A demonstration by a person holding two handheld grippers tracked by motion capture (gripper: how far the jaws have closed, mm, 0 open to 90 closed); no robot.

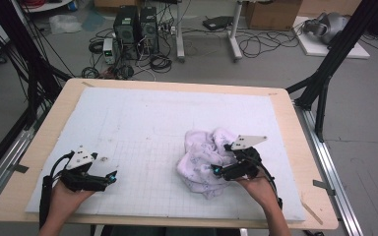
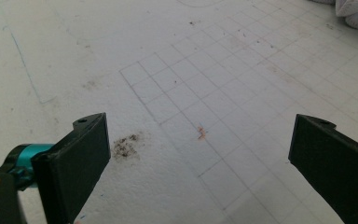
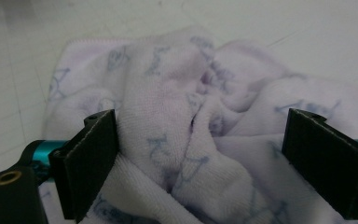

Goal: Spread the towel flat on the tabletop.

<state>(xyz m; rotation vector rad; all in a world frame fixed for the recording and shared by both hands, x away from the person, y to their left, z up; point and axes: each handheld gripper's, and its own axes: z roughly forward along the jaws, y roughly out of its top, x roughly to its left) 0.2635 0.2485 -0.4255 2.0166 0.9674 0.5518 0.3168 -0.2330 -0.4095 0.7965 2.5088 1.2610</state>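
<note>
Here, right gripper (image 3: 200, 154) jaws spread wide, crumpled lilac printed towel (image 3: 186, 121) bunched between and beneath them, left jaw touching its folds, towel right of centre on the white gridded mat (image 1: 142, 123), left gripper (image 2: 200, 154) wide apart over bare mat, well apart from the towel.
</note>
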